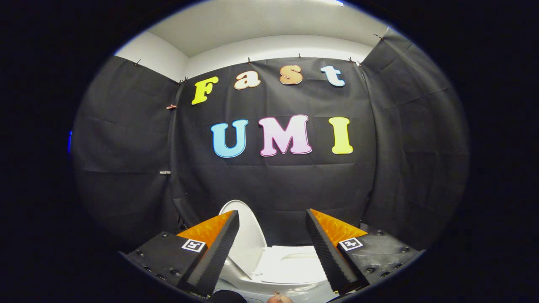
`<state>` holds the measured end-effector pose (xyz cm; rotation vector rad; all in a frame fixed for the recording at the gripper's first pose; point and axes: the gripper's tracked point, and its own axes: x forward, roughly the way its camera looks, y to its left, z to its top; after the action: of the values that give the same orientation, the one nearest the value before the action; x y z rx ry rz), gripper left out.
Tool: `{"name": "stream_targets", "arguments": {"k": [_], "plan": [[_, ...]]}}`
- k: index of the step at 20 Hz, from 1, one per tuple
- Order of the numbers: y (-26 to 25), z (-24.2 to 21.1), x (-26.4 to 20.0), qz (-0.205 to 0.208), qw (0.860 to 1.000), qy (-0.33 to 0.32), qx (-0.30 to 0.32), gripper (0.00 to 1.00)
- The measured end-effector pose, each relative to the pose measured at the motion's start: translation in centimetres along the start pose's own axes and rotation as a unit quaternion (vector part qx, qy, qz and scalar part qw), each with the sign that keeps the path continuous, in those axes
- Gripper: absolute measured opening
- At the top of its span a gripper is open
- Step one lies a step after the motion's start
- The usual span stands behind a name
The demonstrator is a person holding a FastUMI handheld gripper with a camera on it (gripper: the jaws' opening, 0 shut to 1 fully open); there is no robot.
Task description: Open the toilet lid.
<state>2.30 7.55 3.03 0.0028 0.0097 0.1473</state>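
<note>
A white toilet point(286, 265) sits low, just beyond and between my fingers. Its lid point(248, 231) stands raised and tilted back to the left, partly behind the left finger. The seat and bowl rim point(294, 269) show between the fingers. My gripper point(273, 216) is open, its two fingers spread wide with nothing held between them. It hovers above and in front of the toilet, touching neither lid nor seat.
Black cloth walls point(278, 181) close the booth behind and to both sides of the toilet. A white wall and ceiling point(261, 25) show above the cloth. A bit of a hand point(280, 299) shows under the fingers.
</note>
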Motion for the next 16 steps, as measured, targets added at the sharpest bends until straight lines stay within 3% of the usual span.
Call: {"name": "stream_targets", "arguments": {"k": [5, 16], "plan": [[-1.7, 0.2, -1.1, -0.024, 1.0, -0.002, -0.001, 0.99], [-1.2, 0.6, -1.5, -0.016, 1.0, -0.007, 0.0, 0.99]]}}
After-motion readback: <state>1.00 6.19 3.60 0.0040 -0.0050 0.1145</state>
